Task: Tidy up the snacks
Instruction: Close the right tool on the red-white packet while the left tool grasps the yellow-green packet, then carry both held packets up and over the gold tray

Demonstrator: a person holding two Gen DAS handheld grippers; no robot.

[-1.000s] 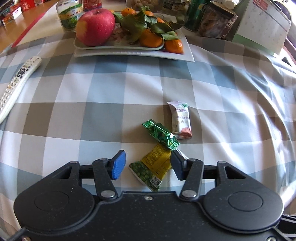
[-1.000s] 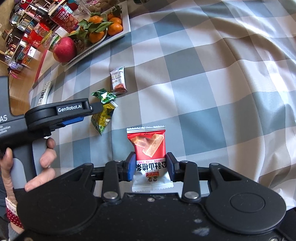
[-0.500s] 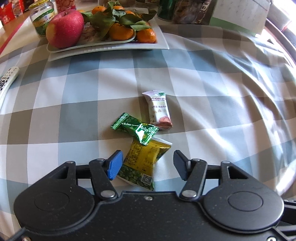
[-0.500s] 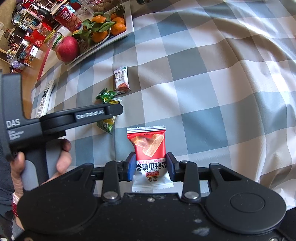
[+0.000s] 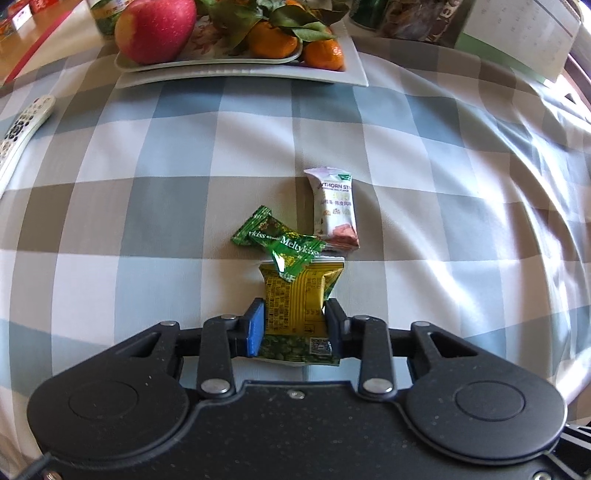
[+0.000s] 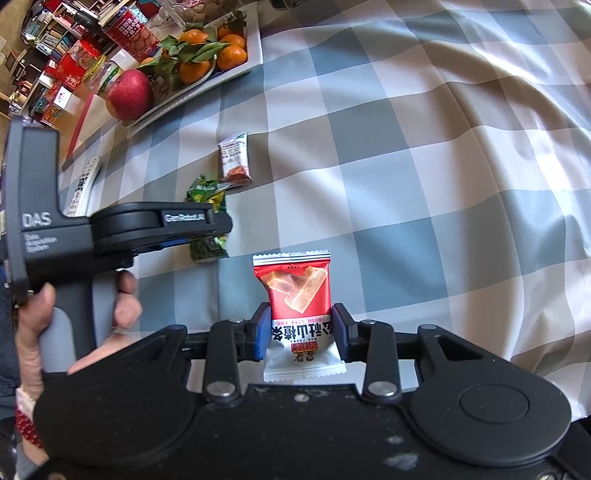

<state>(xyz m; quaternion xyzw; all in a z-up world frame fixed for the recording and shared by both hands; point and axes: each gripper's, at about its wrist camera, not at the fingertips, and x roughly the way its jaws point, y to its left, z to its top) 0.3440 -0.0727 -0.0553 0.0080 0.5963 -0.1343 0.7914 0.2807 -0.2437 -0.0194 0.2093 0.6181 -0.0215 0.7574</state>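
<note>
Jaws of the left gripper [image 5: 294,325] have just been closing and now clamp the yellow packet [image 5: 297,300], which lies on the checked tabletop [image 5: 147,206]. Right gripper [image 6: 302,334] grasps the red packet [image 6: 295,291] at its lower half. Beyond the yellow packet, a green candy [image 5: 279,245] overlaps its far edge; a white bar [image 5: 334,208] lies just beside. Farthest, a tray [image 5: 354,72] holds an apple [image 5: 155,27] and oranges [image 5: 273,38].

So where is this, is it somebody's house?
Most likely a home, perhaps a living or dining room: a checked tablecloth, a TV remote, and a fruit plate holding an apple and tangerines, with shelves of boxes behind.
</note>
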